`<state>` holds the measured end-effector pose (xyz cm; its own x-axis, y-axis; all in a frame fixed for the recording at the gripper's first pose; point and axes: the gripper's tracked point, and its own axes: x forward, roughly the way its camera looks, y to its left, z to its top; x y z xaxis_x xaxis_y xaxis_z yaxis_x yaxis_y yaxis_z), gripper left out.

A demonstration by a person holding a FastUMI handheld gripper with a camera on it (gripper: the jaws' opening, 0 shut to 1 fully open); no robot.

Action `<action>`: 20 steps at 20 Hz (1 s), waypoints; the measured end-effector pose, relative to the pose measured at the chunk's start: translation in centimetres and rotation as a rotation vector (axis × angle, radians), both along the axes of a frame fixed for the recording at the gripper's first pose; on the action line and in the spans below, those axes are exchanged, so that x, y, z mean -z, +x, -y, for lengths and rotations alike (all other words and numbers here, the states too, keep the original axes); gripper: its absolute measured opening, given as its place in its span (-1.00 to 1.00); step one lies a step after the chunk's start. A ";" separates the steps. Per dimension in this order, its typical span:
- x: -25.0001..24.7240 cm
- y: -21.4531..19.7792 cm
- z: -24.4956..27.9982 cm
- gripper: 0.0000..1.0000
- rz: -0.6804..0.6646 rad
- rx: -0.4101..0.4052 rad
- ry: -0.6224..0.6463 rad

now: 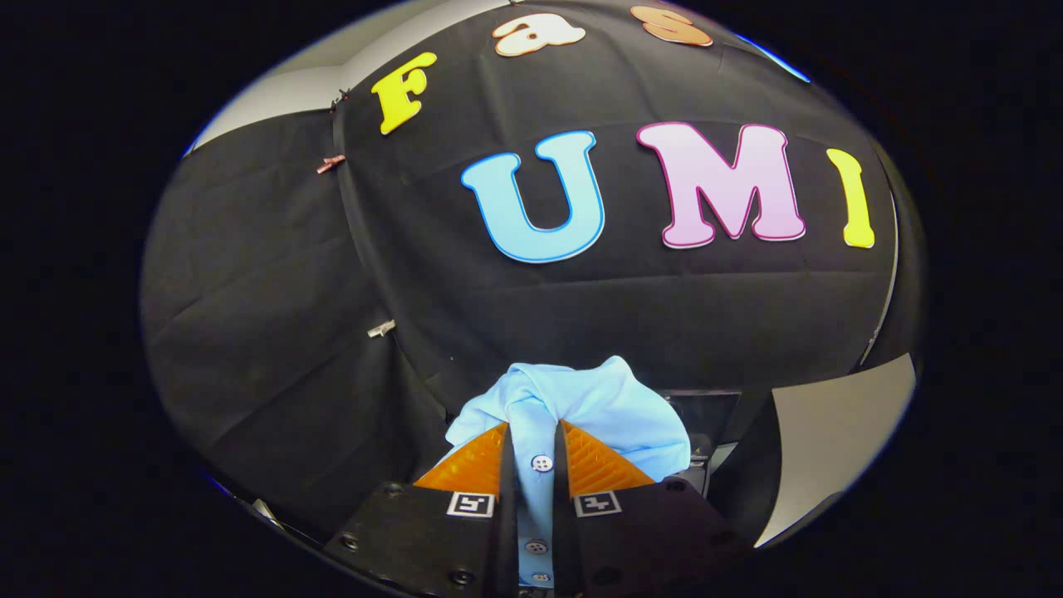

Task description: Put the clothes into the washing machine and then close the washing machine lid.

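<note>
— Beyond the tool (533, 444), what room lies open, left to right?

— On the left, black booth cloth (266, 332) hangs in loose folds, pinned with a small clip (381, 329). Straight ahead the cloth wall rises close behind the load. On the right, a pale panel (830, 432) curves away, with a dark boxy shape (706, 411) partly hidden behind the fabric; what it is I cannot tell.

— Anything in the way?

— Just the cloth wall ahead, with a bright strip above its top edge at upper left.

— And the clothing?

— A light blue shirt (581, 407) is pinched between both fingers, which press on its buttoned placket. Three small buttons run down the strip between the fingers. Bunched fabric billows up and to the right just ahead of the fingertips.
</note>
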<state>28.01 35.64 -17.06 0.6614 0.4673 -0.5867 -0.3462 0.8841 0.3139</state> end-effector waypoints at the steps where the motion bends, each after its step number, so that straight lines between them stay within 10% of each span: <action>1: 1.2 0.0 -0.1 -0.60 -0.002 0.006 -0.018; 20: 22.6 1.7 1.3 -0.59 -0.032 0.127 -0.222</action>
